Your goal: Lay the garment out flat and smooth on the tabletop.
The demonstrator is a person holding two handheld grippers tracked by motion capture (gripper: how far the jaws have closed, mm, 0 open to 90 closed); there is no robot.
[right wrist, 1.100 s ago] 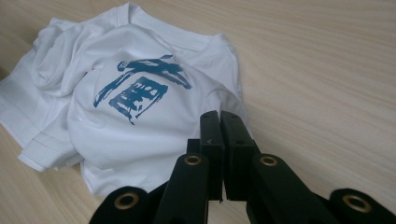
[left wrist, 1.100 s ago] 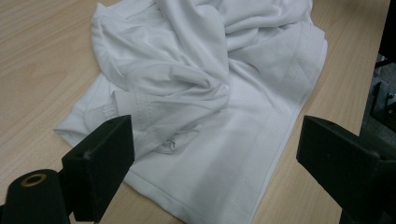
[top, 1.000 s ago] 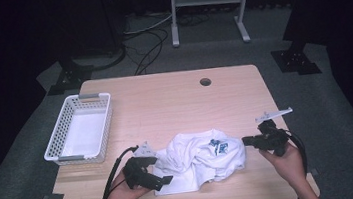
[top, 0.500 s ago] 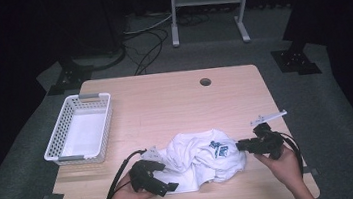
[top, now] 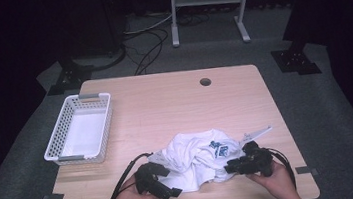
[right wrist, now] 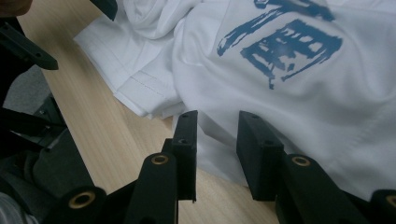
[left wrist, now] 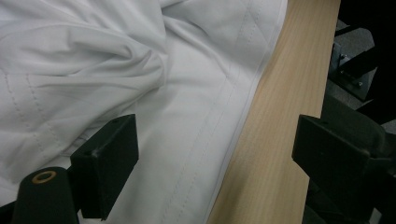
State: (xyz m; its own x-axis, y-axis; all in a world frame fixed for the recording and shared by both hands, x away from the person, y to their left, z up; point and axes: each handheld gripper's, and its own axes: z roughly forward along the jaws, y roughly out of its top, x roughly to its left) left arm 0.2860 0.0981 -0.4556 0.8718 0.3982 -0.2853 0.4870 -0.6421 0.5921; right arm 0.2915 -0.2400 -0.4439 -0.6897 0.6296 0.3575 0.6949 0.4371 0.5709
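From above, the white shirt (top: 199, 160) lies crumpled at the worktop's (top: 165, 106) near edge between both grippers, while the left gripper (left wrist: 215, 158) view alone shows its jaws spread wide over the hem, and the right gripper (right wrist: 217, 149) view shows jaws, just opening, parted slightly around a fold.

Bench items, non-working
White slatted basket (top: 78, 129) at the left edge of the wooden bench (top: 175, 104); round cable hole (top: 205, 82) near the far edge.

tongs (right wrist: 215, 140) opening, part-open | over white shirt (right wrist: 299, 93) edge | wooden table (right wrist: 93, 116)
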